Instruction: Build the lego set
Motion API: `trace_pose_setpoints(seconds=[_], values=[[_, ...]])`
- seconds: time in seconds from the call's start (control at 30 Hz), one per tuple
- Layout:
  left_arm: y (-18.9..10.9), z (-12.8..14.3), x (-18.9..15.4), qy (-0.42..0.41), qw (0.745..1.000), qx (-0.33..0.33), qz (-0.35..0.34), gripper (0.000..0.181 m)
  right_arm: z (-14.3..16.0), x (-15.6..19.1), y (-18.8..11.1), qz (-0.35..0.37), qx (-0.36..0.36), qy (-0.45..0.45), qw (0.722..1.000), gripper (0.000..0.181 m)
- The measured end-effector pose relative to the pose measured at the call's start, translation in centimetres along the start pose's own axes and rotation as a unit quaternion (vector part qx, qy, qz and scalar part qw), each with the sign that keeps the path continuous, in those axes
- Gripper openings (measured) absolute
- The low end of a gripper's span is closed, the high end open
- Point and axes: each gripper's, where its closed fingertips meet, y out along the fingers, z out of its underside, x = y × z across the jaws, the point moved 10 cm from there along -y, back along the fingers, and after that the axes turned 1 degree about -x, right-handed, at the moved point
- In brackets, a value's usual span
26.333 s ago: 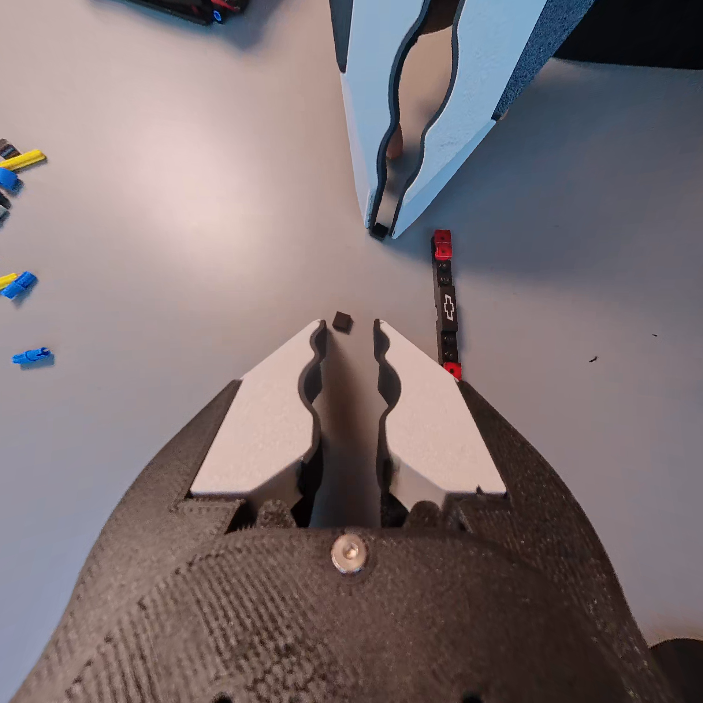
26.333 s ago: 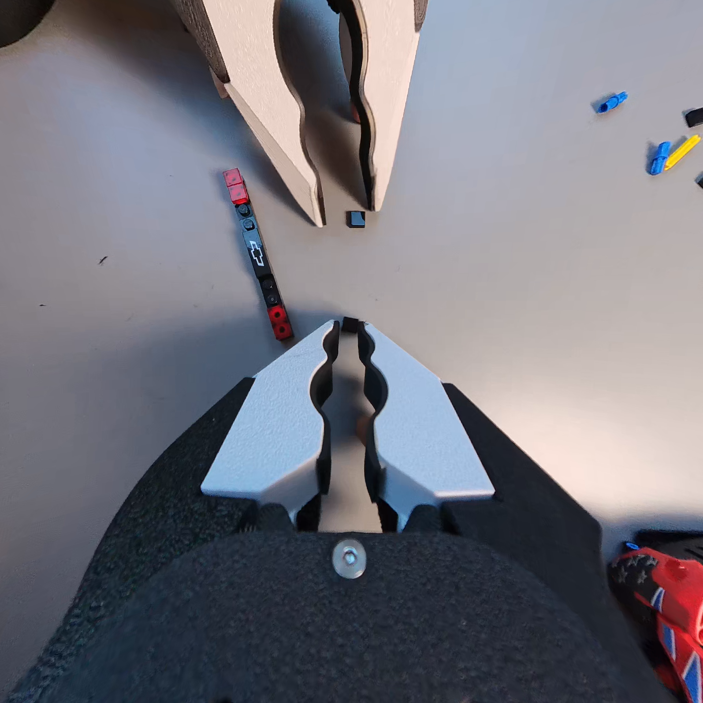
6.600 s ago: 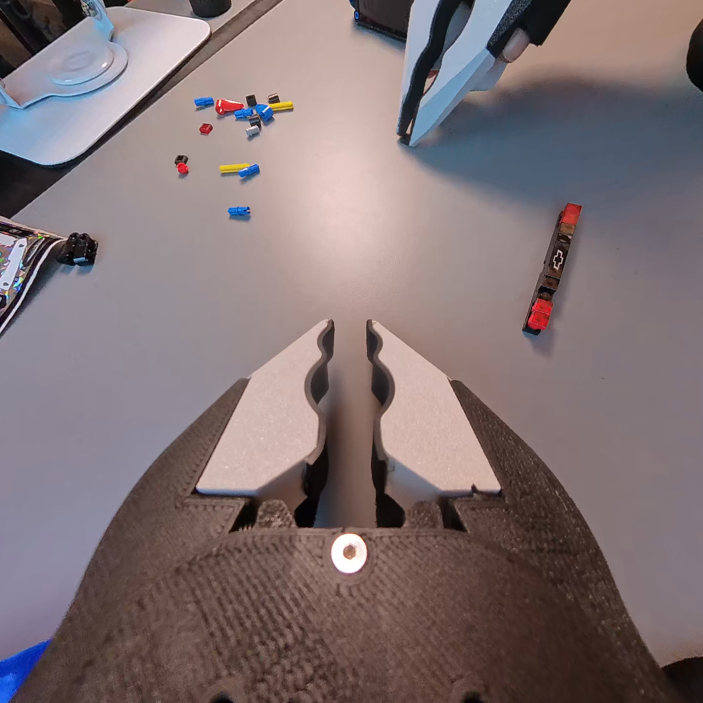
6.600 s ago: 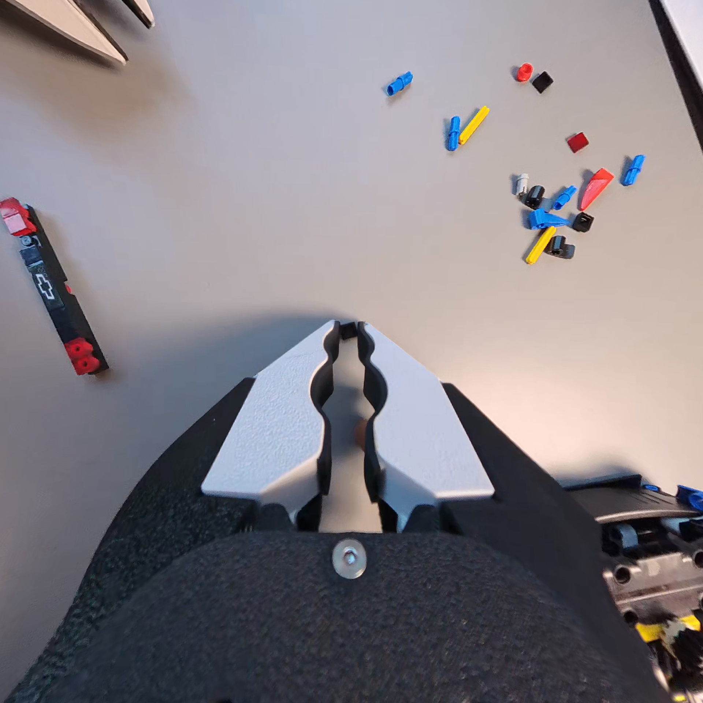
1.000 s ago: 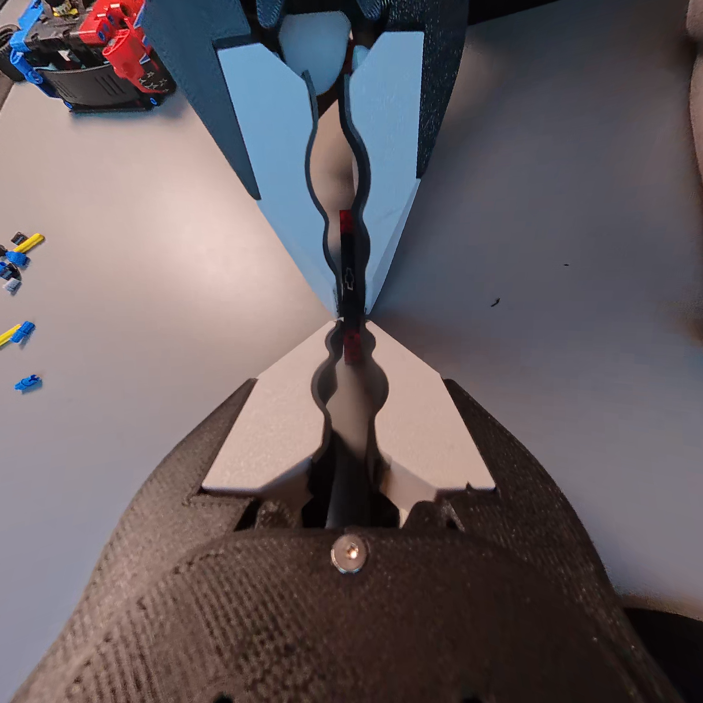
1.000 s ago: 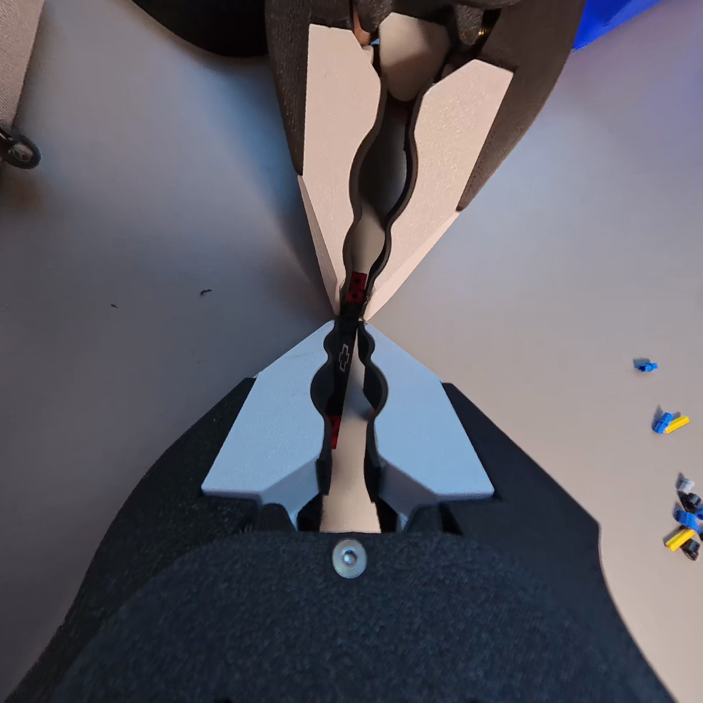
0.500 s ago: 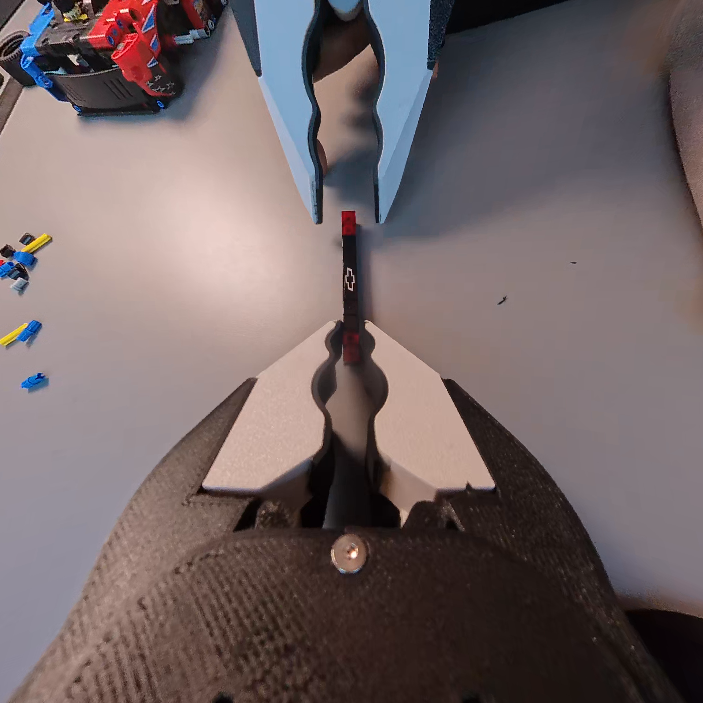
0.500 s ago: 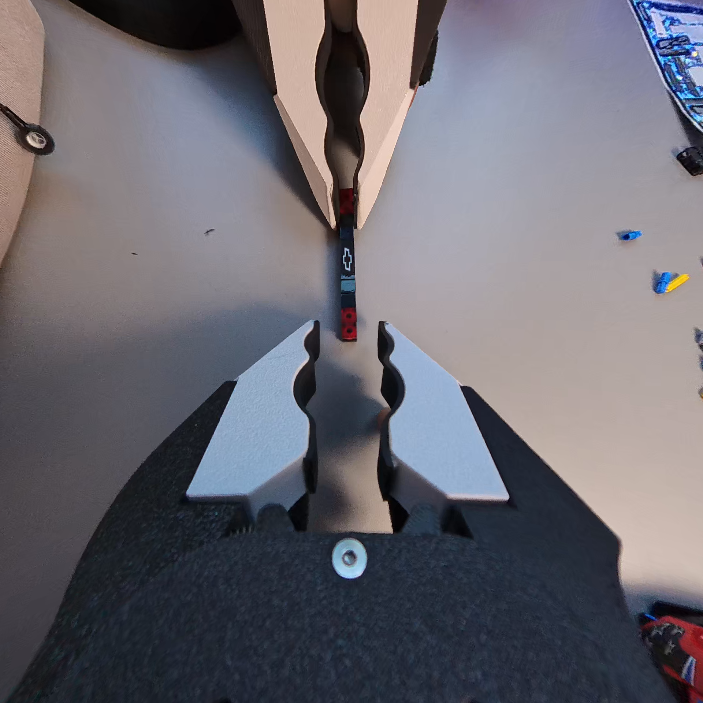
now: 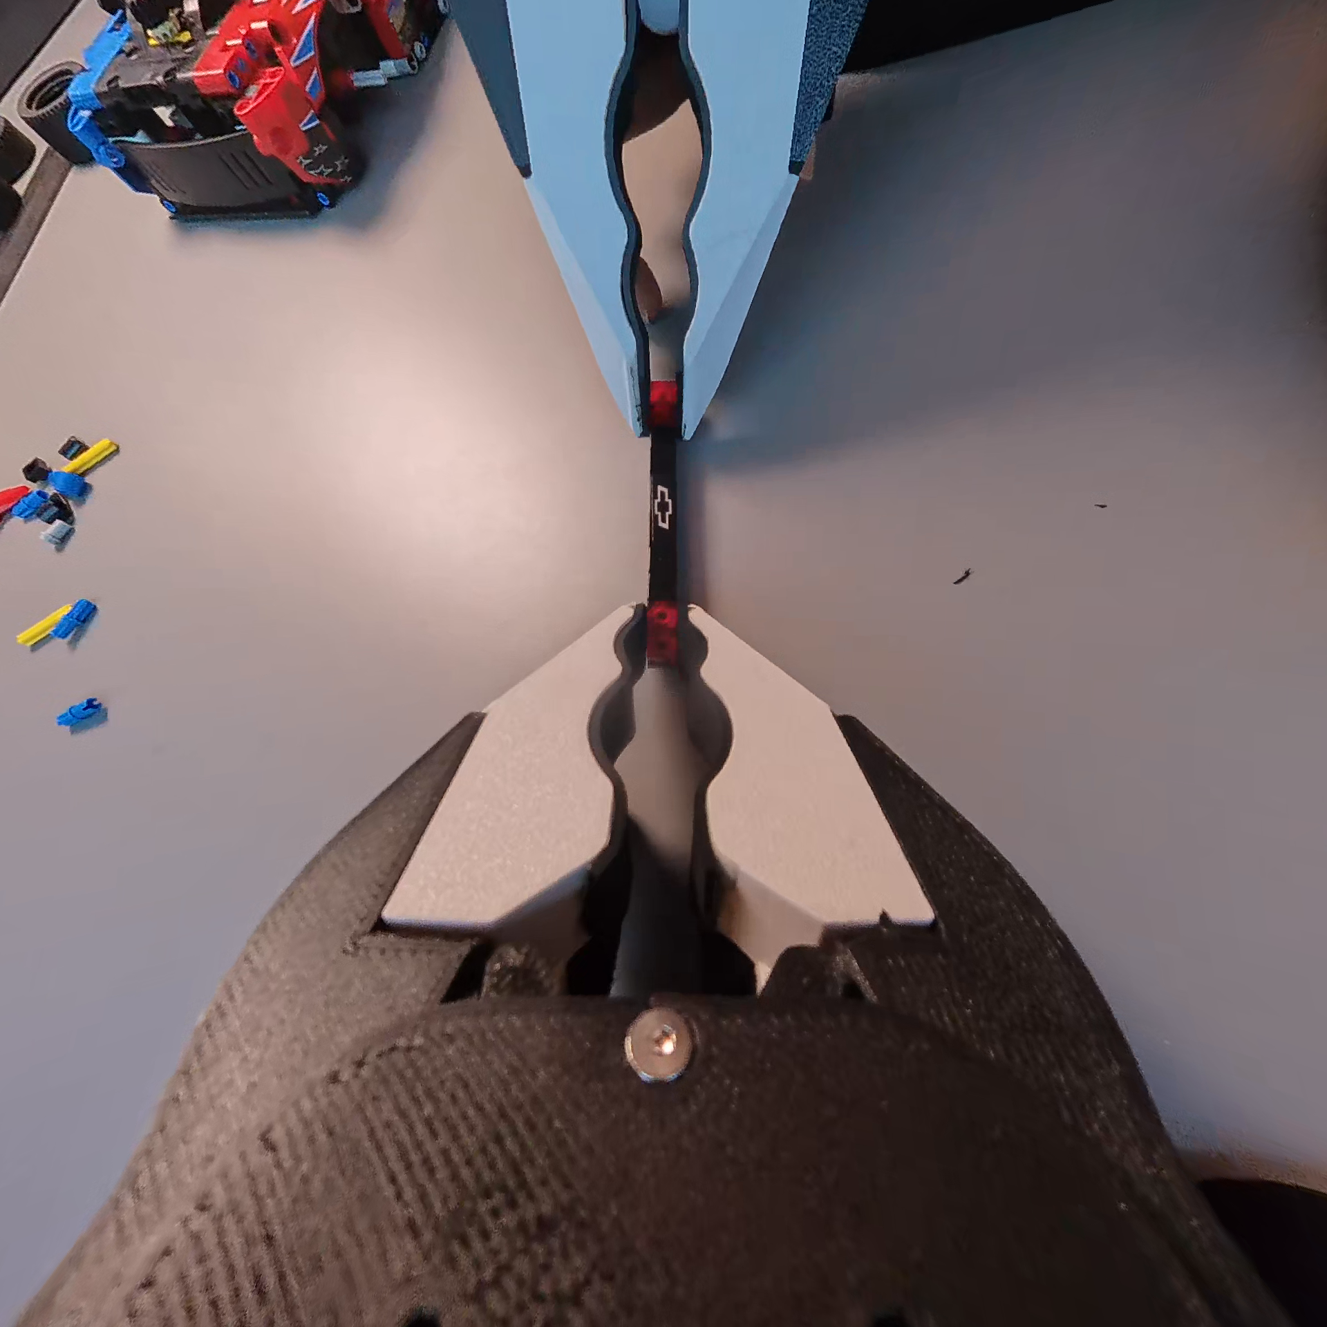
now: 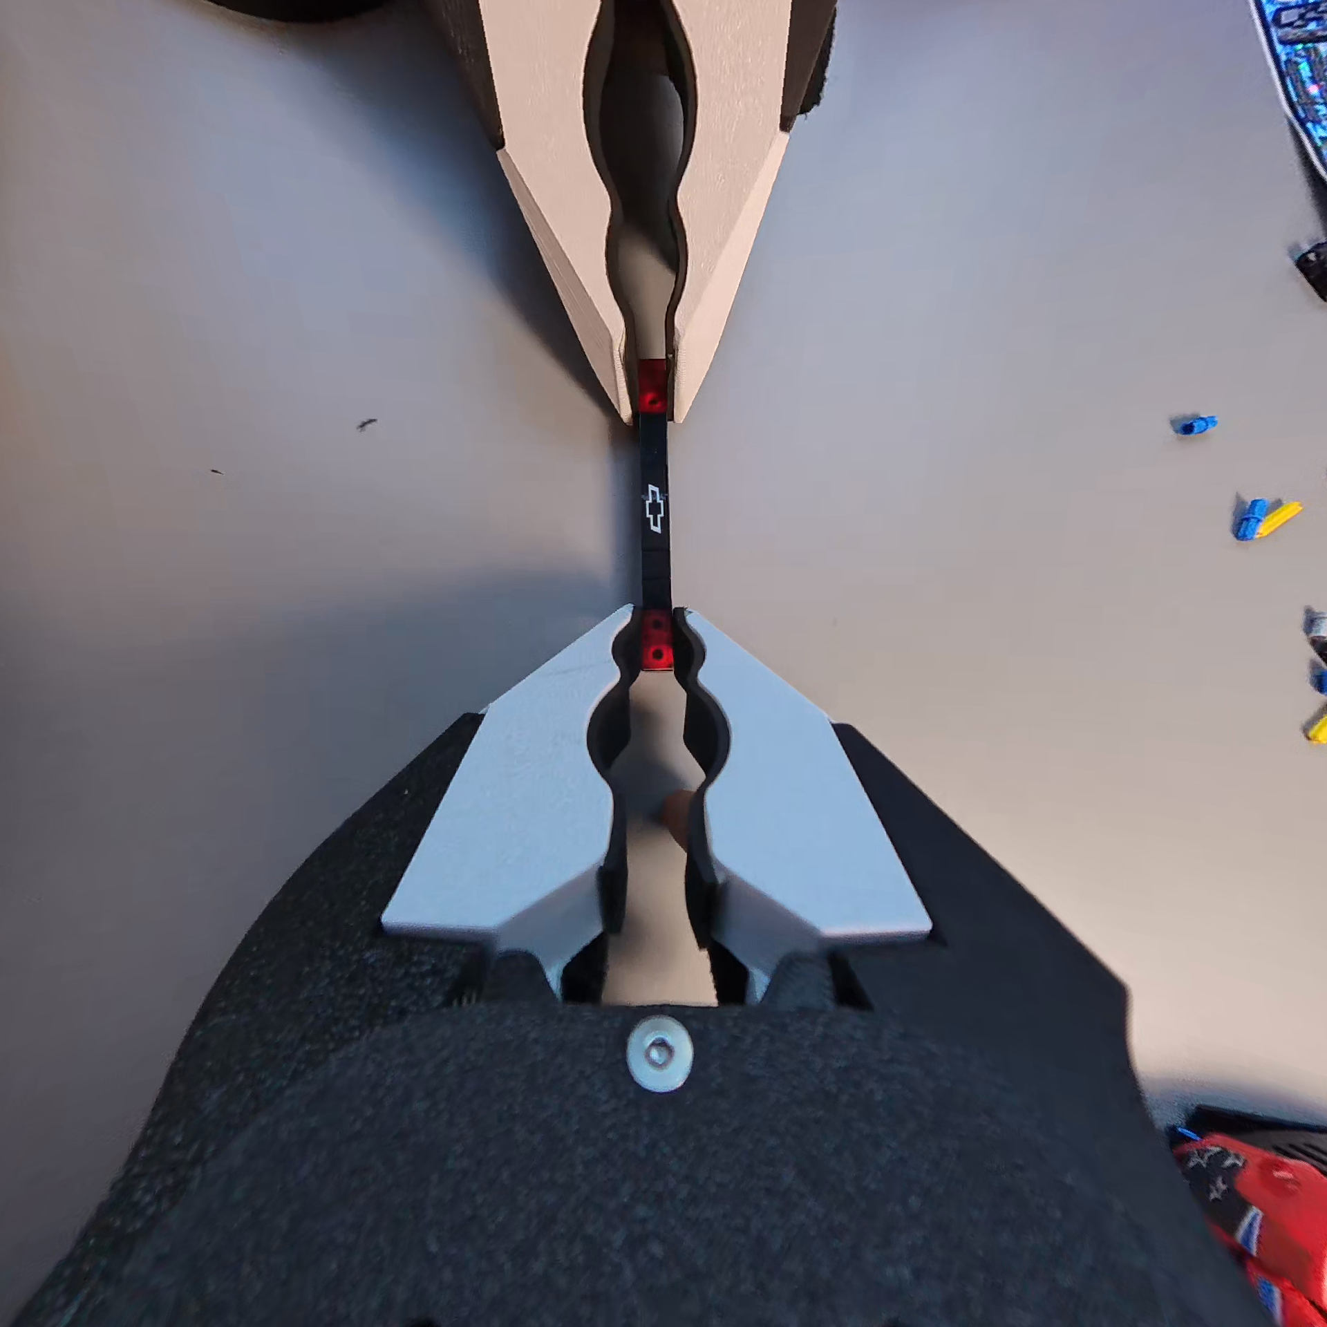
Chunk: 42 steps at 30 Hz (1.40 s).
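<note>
A thin black lego bar point(image 9: 662, 517) with red pieces at both ends and a white emblem in the middle spans between my two grippers, just above the grey table. My left gripper point(image 9: 660, 610) is shut on its near red end point(image 9: 660, 635). My right gripper point(image 10: 655, 610) is shut on the other red end point(image 10: 655, 643). In the left wrist view the right gripper point(image 9: 662, 424) faces mine, its tips clamping the far red end. In the right wrist view the left gripper point(image 10: 653, 413) does the same on the bar point(image 10: 653, 517).
A partly built red, black and blue lego car point(image 9: 230, 108) stands at the far left, also in the right wrist view point(image 10: 1264, 1221). Loose blue, yellow, black and red small pieces point(image 9: 57, 488) lie at the left point(image 10: 1256, 518). A sticker sheet point(image 10: 1303, 72) lies at the top right. Tip to tip, the grippers are about 6 centimetres apart.
One second ago the right gripper held the bar farther along. It opened and drew back; now it has closed on the bar's red end. The left gripper kept its hold.
</note>
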Motion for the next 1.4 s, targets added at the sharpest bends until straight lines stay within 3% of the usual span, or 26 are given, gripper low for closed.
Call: trace_pose_setpoints(seconds=[0.7,1.4], values=[[0.3,-0.3,-0.1,-0.007,0.999,0.005,-0.041,0.006,-0.1,0.4,0.3,0.040,-0.001,-0.008,0.999,0.005],[0.7,-0.9,-0.3,-0.068,0.996,0.019,-0.059,0.006,0.2,0.0,0.1,0.046,-0.007,0.017,0.999,0.006]])
